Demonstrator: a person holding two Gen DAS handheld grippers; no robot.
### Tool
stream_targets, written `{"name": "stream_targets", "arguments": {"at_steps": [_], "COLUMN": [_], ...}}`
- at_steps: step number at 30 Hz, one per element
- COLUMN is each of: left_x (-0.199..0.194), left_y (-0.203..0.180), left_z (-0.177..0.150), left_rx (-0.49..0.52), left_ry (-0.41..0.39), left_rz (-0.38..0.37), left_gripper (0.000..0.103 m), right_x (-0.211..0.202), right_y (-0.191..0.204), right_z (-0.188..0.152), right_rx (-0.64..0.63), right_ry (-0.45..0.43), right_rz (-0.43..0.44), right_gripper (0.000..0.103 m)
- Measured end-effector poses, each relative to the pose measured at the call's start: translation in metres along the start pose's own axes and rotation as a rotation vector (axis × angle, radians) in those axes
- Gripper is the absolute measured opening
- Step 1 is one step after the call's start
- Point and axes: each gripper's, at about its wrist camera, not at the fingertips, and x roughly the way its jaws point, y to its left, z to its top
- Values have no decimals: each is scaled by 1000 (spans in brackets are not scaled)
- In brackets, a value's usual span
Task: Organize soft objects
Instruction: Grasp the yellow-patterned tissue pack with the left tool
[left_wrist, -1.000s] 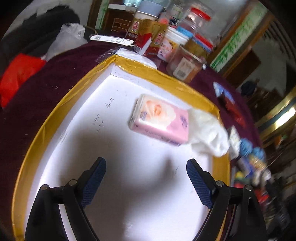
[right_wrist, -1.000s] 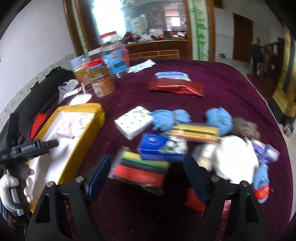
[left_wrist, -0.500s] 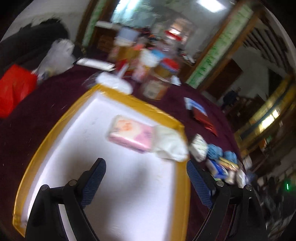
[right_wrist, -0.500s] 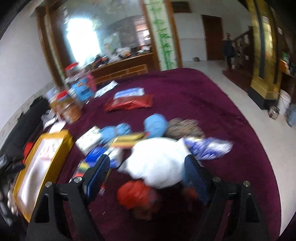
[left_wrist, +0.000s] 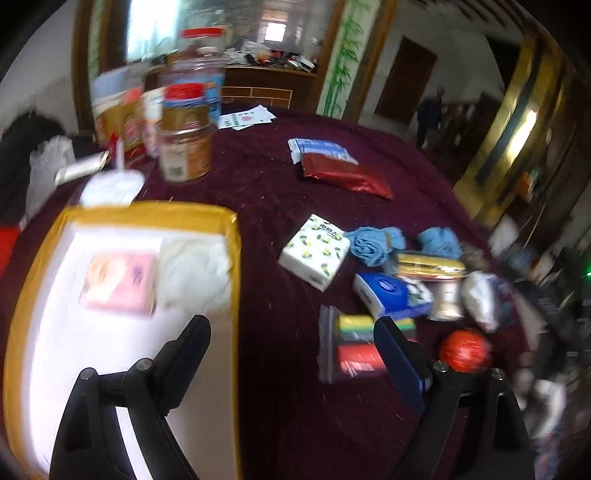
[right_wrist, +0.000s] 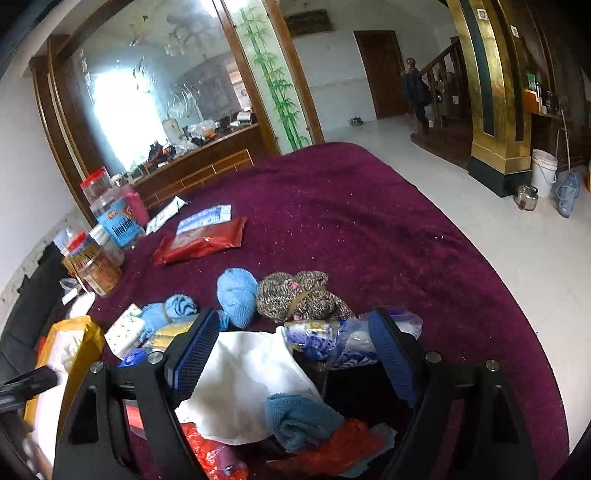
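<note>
A yellow-rimmed white tray (left_wrist: 236, 258) holds a pink tissue pack (left_wrist: 120, 282) and a white crumpled bag (left_wrist: 195, 271). My left gripper (left_wrist: 291, 354) is open and empty over the tray's right edge. Right of it lie a patterned tissue pack (left_wrist: 314, 251), blue cloths (left_wrist: 375, 242), a blue pack (left_wrist: 388, 291), coloured sponges (left_wrist: 354, 350) and a red ball (left_wrist: 465, 350). My right gripper (right_wrist: 291, 354) is open over a white cloth (right_wrist: 247, 380) and a blue-white bag (right_wrist: 332, 339). A blue yarn ball (right_wrist: 236, 295), brown knit bundle (right_wrist: 299, 295) and blue towel (right_wrist: 299, 421) lie nearby.
Jars (left_wrist: 184, 147) and boxes stand behind the tray. A red pouch (left_wrist: 347, 175) and a blue-white packet (left_wrist: 317, 147) lie further back on the maroon tablecloth (right_wrist: 351, 221). Red plastic (right_wrist: 218, 458) lies under my right gripper. The table's round edge drops to a tiled floor on the right.
My left gripper swung right from over the tray to its right edge, bringing the pile into view. My right gripper moved right and forward, from the sponges to the white cloth and bag.
</note>
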Motion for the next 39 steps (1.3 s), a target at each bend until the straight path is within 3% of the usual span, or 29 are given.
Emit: {"name": "stream_targets", "arguments": {"at_steps": [8,14,23,24,26,29,34,39], "left_x": [74,114,147,150,150,146,121,77], "left_y": [-45,-51,-52,-52,-50,-50,-57,-55], "left_z": [36,51,60,61,60,61,59,57], "left_rx": [239,321,349,344,321,294,289,210], "left_ry": [45,91,157,163,166,200,127,44], "left_rz": [202,298,278,275,261,176,155,65], "left_gripper": [92,92,93,90,62,60,60,60], "right_x": [-6,-7,-1,0,2,4,5,6], "right_y": [10,13,9,8,7,6,1,-9], "right_z": [-3,-2,-3,-3,-3,-3,-3,-1], "right_rx": [-57,-71,-54,-53,-51,-49,-34,17], "right_ry": [-18,-20,0,4,12,20,26,35], "right_rz": [-15,-23,-38,-42,-45,-52,-54,-22], "right_gripper": [85,87,87,87,87,87,87,87]}}
